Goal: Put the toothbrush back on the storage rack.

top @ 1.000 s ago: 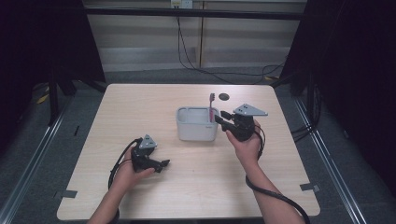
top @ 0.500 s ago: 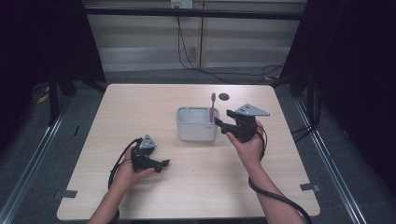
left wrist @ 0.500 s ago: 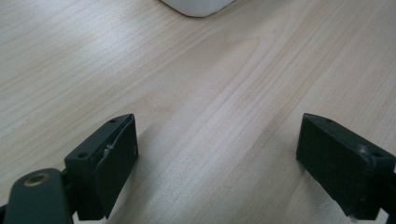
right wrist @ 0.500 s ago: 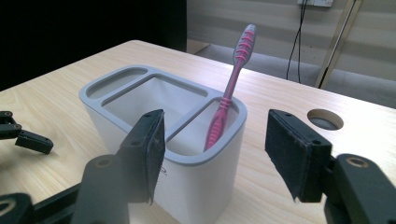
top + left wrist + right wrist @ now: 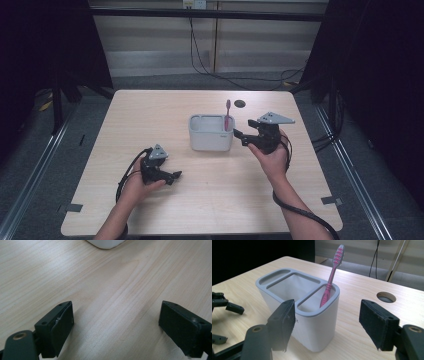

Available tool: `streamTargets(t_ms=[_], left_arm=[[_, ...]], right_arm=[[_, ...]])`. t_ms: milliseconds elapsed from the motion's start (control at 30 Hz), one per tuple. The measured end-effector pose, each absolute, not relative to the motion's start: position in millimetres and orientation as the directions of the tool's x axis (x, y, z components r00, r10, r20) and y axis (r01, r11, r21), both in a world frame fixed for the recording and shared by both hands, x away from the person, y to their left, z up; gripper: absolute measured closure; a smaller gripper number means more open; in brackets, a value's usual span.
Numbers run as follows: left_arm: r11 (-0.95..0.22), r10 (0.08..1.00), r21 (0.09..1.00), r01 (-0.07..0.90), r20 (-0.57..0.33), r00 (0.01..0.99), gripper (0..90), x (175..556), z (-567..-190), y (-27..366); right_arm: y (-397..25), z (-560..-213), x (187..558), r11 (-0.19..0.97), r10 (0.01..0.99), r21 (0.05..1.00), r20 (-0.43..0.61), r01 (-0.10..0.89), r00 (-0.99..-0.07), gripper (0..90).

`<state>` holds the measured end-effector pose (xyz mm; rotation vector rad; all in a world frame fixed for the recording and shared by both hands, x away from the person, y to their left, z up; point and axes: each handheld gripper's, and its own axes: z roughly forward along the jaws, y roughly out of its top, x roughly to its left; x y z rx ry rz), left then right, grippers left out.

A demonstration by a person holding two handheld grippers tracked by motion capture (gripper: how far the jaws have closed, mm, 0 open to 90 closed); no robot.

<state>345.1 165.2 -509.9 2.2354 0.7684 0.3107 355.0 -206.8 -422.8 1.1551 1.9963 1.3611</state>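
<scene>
Near your side of the table (image 5: 210,200), your left gripper (image 5: 173,176) rests low on the wood with its jaws wide apart and nothing between them. Farther out, your right gripper (image 5: 239,136) is also spread open and empty, just beside the grey holder (image 5: 210,142). The pink toothbrush (image 5: 332,277) stands tilted in the holder's narrow end compartment, the one nearest your right gripper, with its head up.

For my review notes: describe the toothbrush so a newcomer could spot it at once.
On the wooden table, find the grey-rimmed white holder near the middle. The toothbrush stands tilted in its end compartment, nearest the right gripper. It is the one pink thing there.
</scene>
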Motion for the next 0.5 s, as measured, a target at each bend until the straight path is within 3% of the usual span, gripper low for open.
streamTargets(t_ms=[500], left_arm=[[-0.544,0.612,0.717,0.435,-0.015,0.79,12.4,344.9,-510.0,165.0]], right_arm=[[-219.1,-425.0,348.3,0.208,0.81,0.893,0.071,0.398,-0.582,23.8]])
